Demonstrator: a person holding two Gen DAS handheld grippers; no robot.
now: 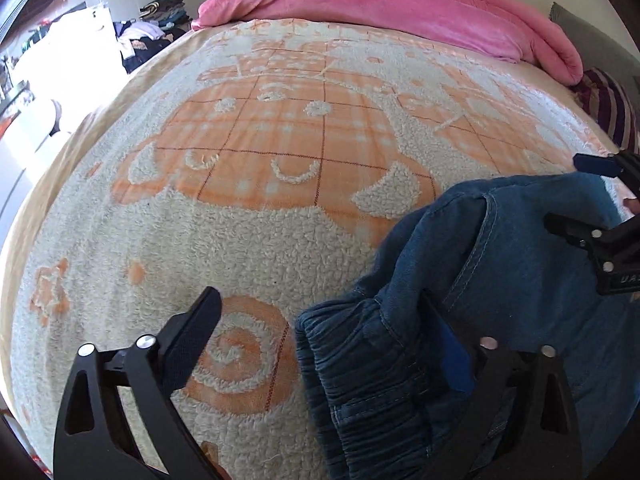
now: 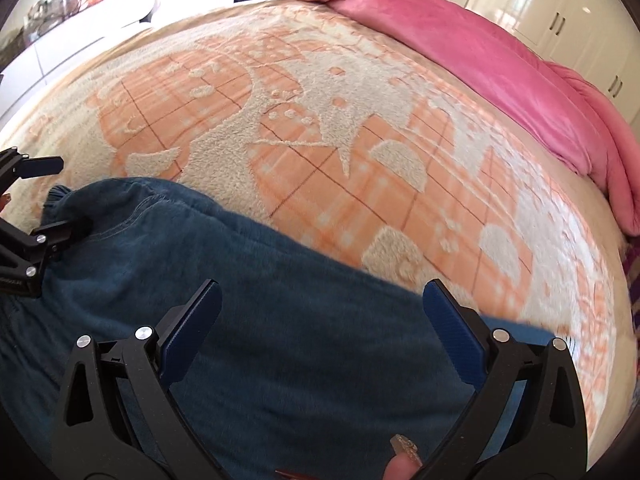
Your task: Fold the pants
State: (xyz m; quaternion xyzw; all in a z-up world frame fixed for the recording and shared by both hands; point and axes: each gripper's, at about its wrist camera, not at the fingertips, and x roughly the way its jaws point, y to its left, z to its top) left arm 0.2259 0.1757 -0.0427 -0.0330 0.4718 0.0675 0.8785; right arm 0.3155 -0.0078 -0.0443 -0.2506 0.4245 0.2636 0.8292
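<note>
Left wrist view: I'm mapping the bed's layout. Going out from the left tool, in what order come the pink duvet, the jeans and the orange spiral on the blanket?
1. Jeans: draped over the left tool's right finger.
2. Orange spiral: on the blanket between the fingers, underneath.
3. Pink duvet: bunched along the bed's far edge.

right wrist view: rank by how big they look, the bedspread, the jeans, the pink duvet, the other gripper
1. patterned bedspread
2. jeans, though nearness to the camera inflates them
3. pink duvet
4. left gripper, at the frame edge

Blue denim pants [image 2: 248, 320] (elastic waistband bunched) lie rumpled on the bed's near edge.
</note>
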